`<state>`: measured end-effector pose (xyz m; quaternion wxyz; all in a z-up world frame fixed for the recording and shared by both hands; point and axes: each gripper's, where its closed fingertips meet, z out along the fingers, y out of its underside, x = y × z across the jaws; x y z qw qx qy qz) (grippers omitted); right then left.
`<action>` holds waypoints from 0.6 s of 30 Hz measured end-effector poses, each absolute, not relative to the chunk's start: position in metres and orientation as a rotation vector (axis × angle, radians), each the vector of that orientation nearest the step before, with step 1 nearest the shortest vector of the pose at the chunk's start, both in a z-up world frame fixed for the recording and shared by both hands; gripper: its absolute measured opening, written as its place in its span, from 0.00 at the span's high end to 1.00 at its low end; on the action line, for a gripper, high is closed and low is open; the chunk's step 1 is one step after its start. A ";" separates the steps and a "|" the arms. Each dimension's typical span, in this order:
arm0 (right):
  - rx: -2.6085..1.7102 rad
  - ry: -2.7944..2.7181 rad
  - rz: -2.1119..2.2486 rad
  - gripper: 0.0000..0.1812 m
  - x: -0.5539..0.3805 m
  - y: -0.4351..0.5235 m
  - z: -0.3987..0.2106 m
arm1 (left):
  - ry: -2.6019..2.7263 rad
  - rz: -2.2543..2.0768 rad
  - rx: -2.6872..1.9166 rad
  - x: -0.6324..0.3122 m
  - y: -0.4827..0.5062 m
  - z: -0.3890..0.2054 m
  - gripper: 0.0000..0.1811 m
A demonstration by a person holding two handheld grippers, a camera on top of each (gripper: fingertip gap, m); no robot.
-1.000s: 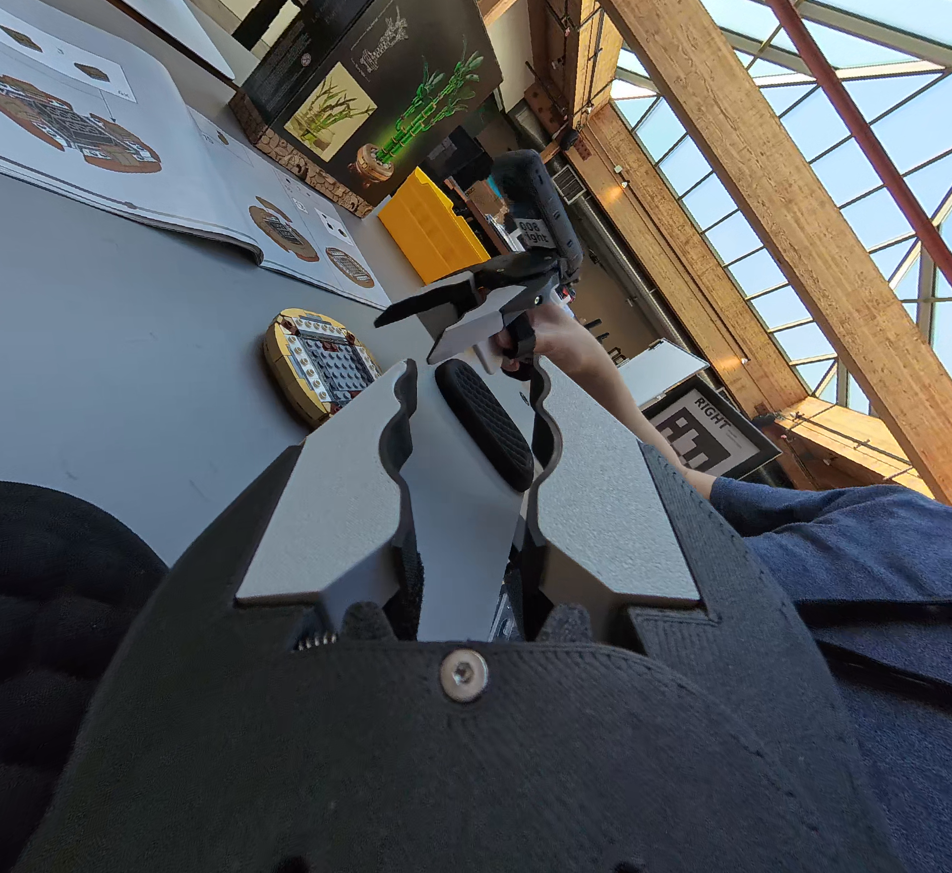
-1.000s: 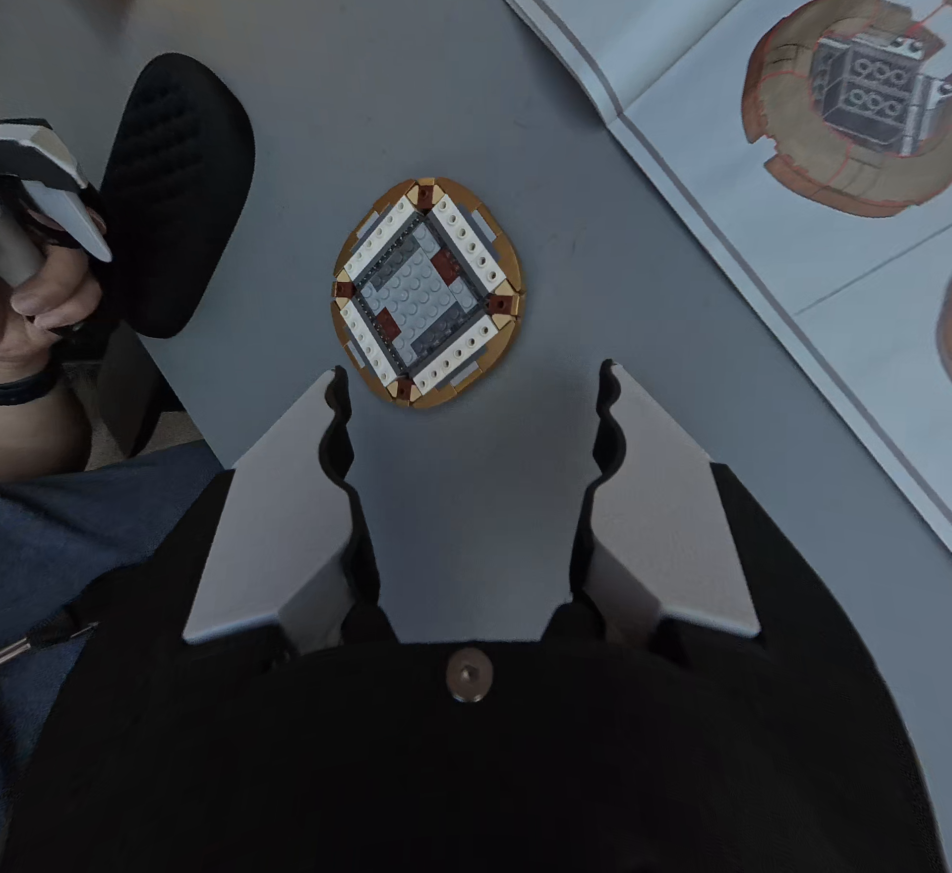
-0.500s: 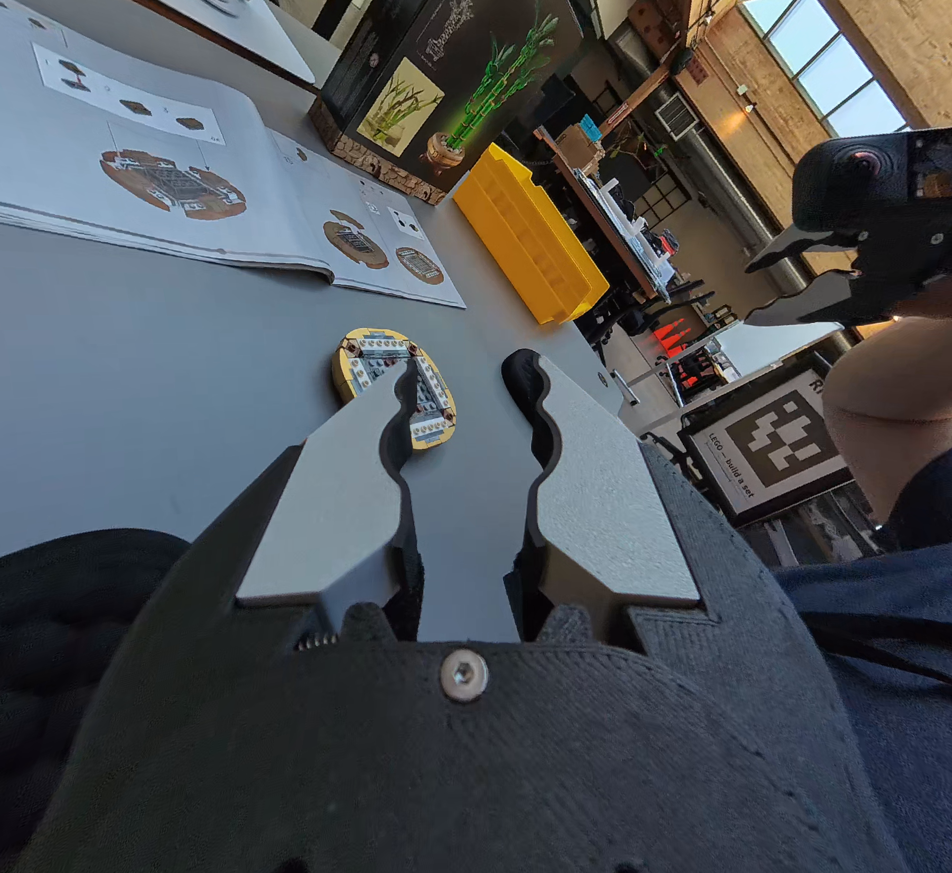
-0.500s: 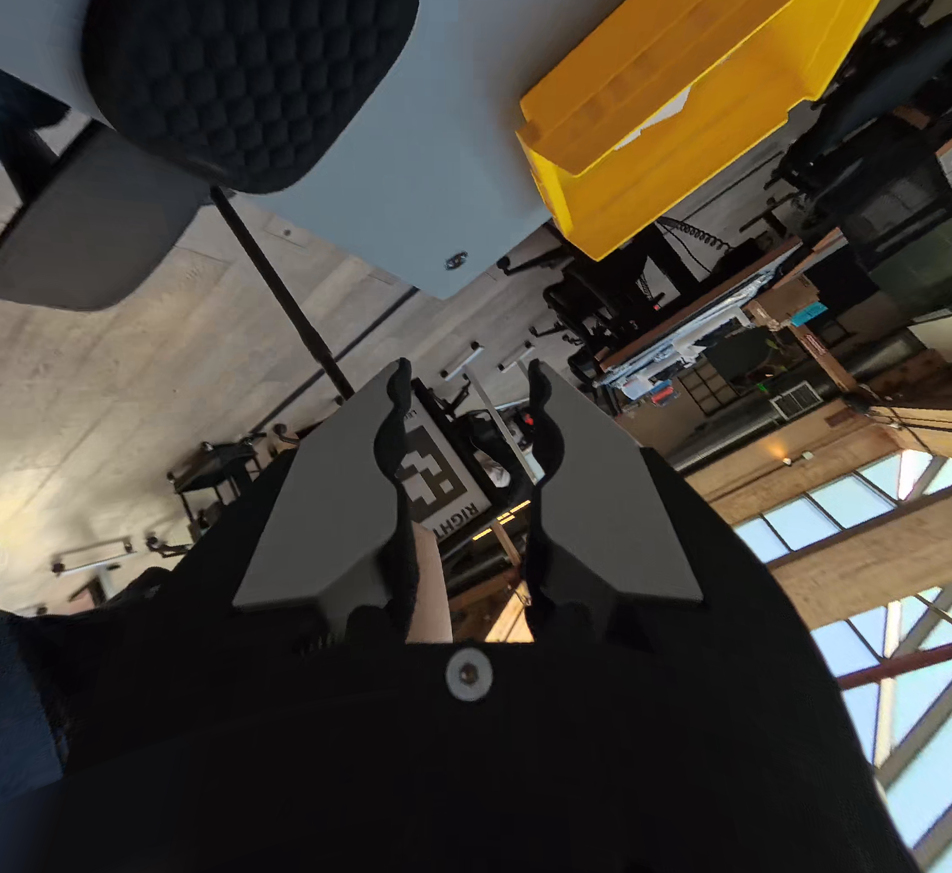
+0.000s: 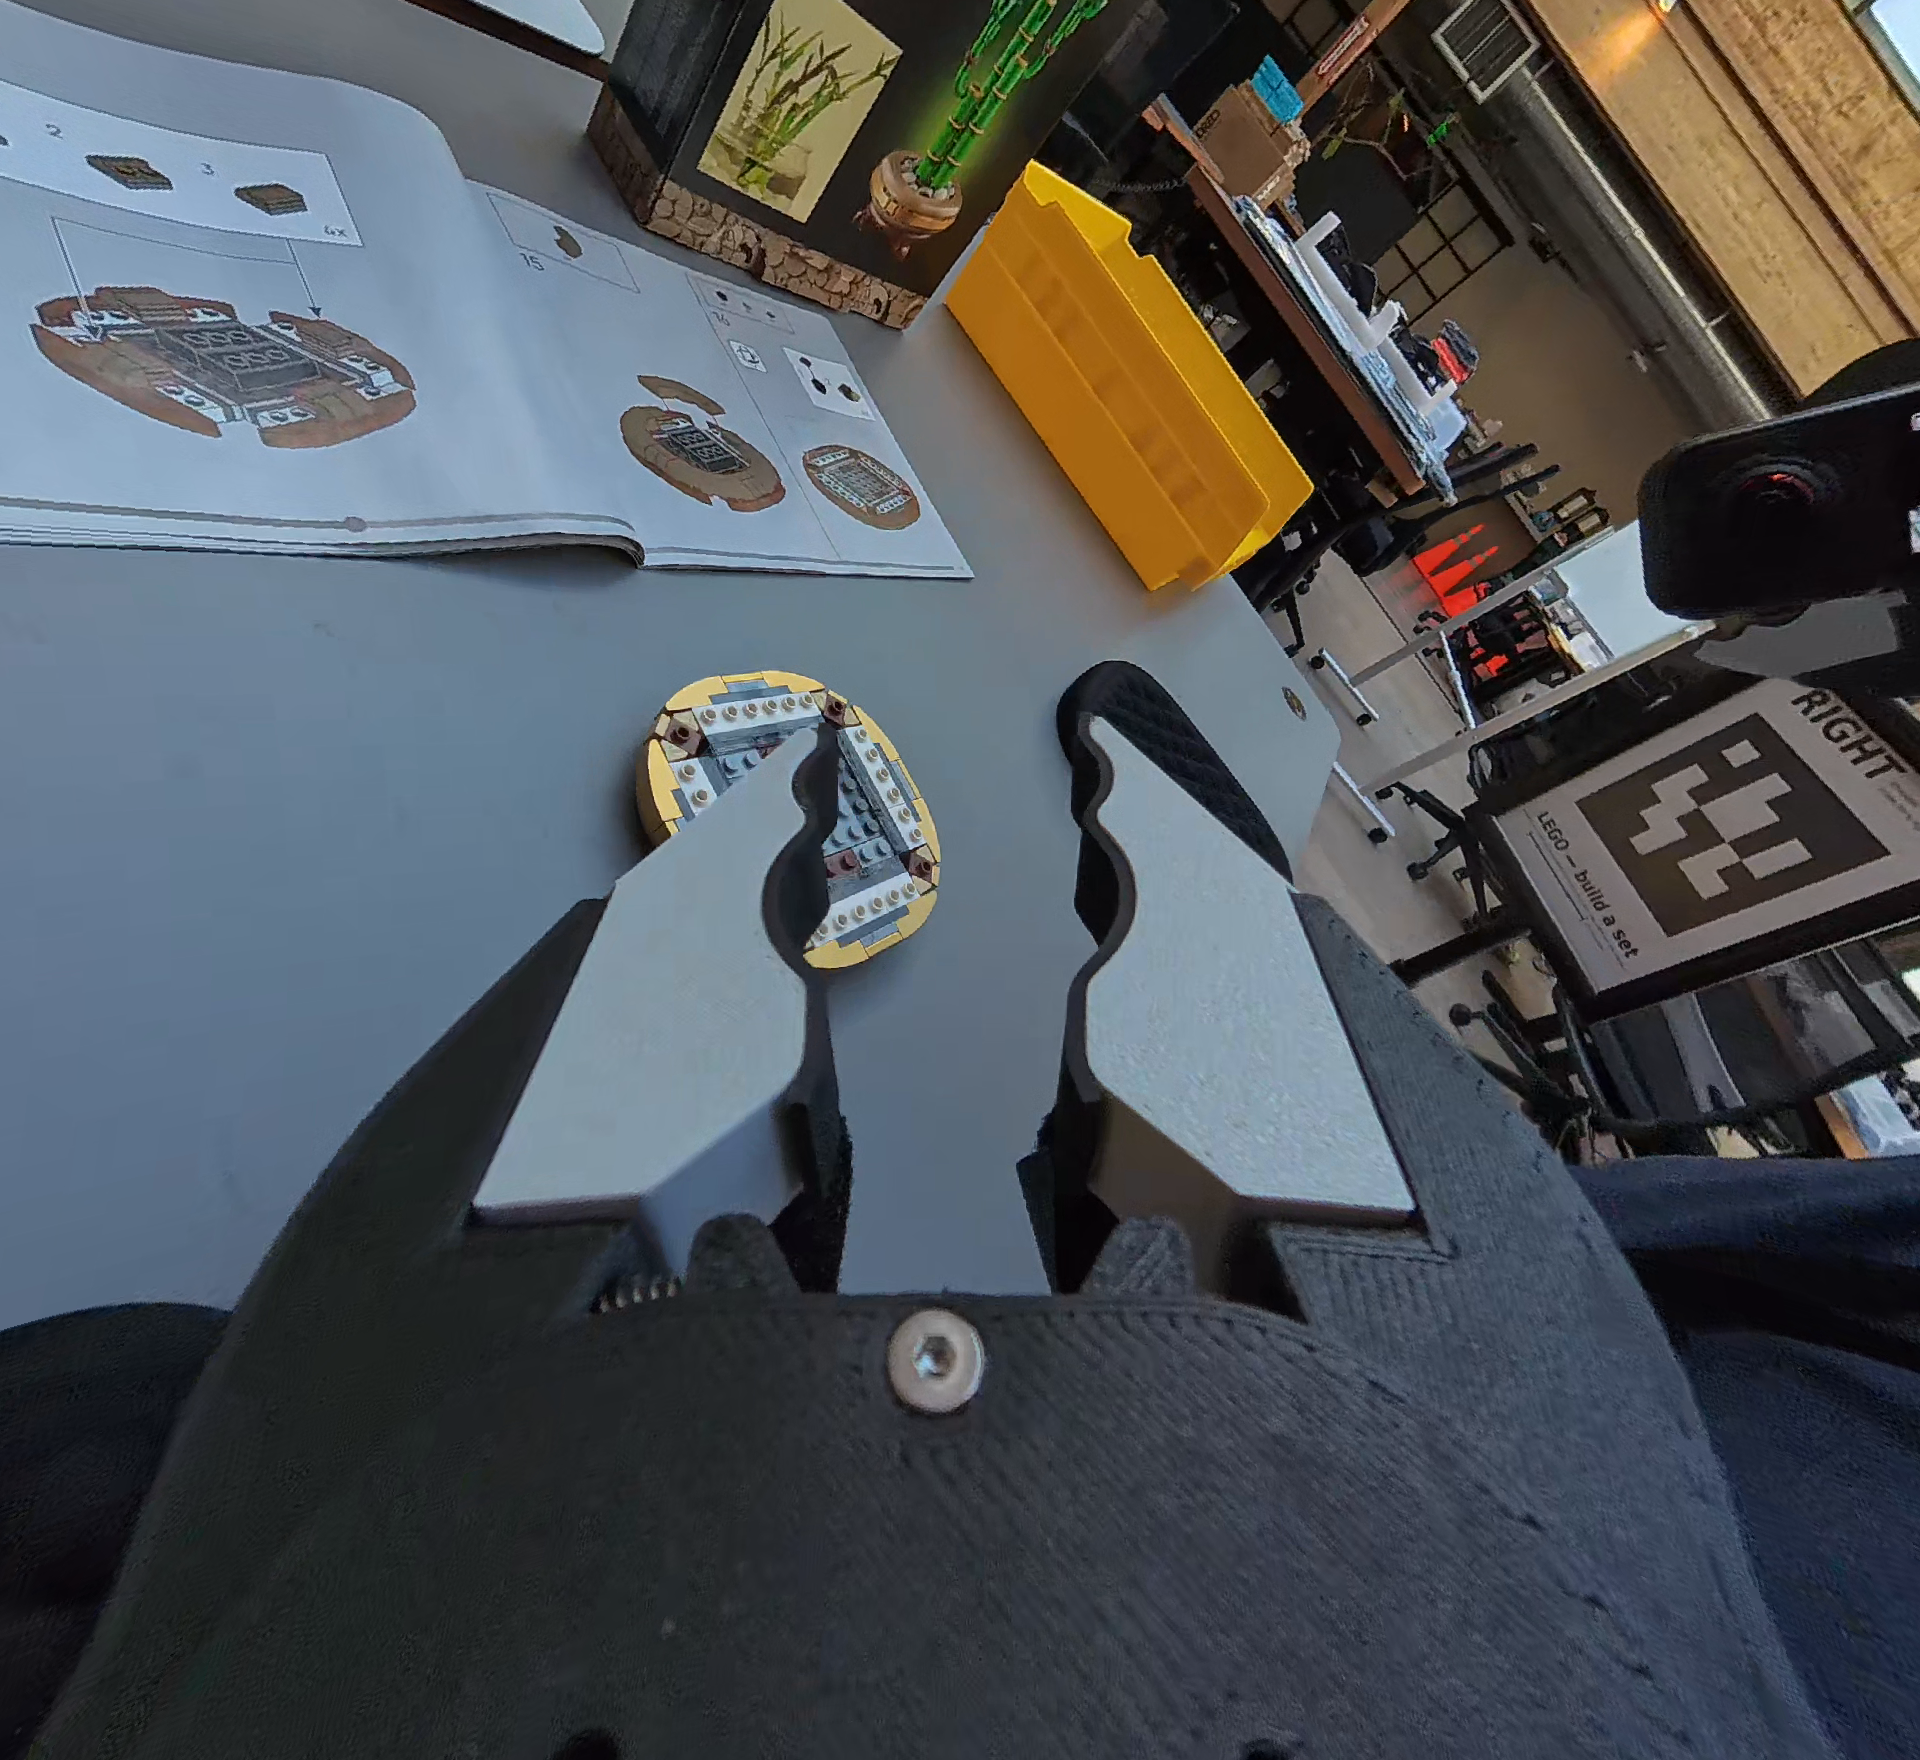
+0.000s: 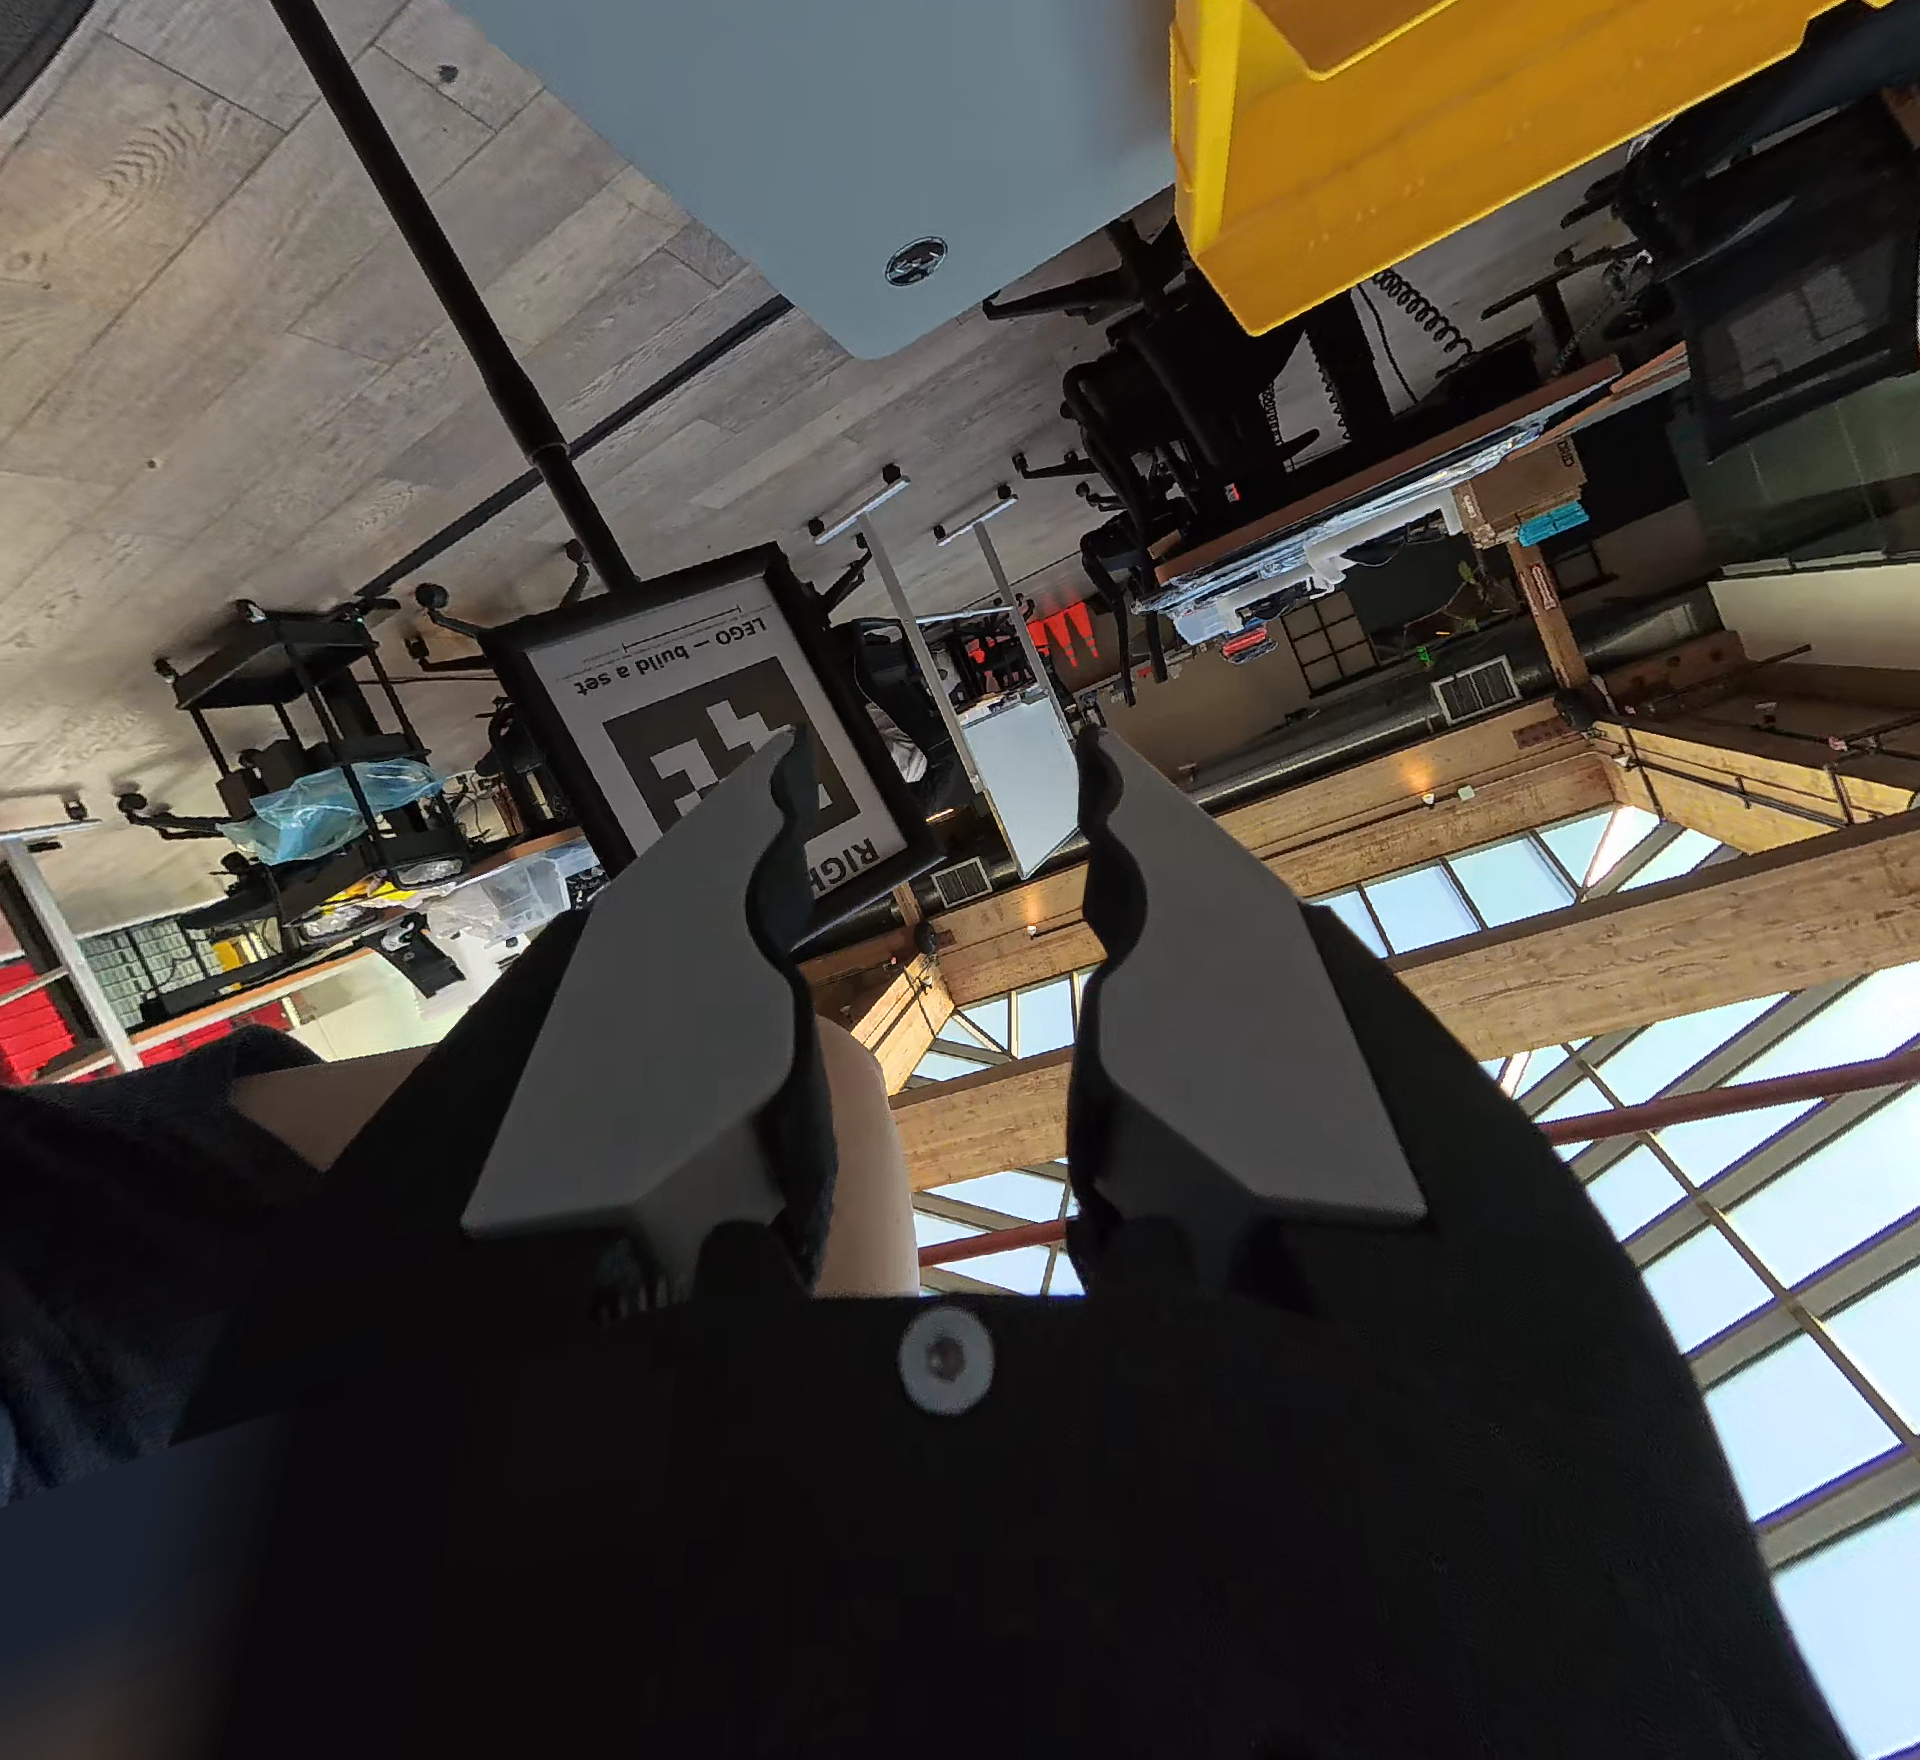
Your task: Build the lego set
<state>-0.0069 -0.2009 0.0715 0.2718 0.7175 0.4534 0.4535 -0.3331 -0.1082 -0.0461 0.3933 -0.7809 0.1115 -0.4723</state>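
Grey table [image 5: 312,827]: round lego base [image 5: 883,837]; left gripper [image 5: 951,754] open above.

Workshop loft: timber beams [image 6: 1558,962], skylights, cluttered workbenches [image 5: 1340,339].

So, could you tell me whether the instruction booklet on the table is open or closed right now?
Open. The instruction booklet lies spread flat on the grey table, two facing pages of build diagrams showing, beyond the round lego base.
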 end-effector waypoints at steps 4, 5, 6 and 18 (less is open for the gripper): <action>2.062 1.264 1.314 0.73 0.000 -0.161 0.055 | 0.387 -0.963 -2.046 -0.325 -0.092 -0.057 0.75; 2.174 1.301 1.322 0.74 -0.003 -0.139 0.046 | 0.427 -0.828 -2.059 -0.327 -0.084 -0.059 0.74; 2.339 1.352 1.302 0.74 -0.011 -0.114 0.032 | 0.461 -0.681 -2.067 -0.331 -0.076 -0.061 0.72; 4.005 1.311 0.803 0.66 -0.068 0.043 0.002 | 0.795 0.008 -2.064 -0.286 -0.010 -0.053 0.53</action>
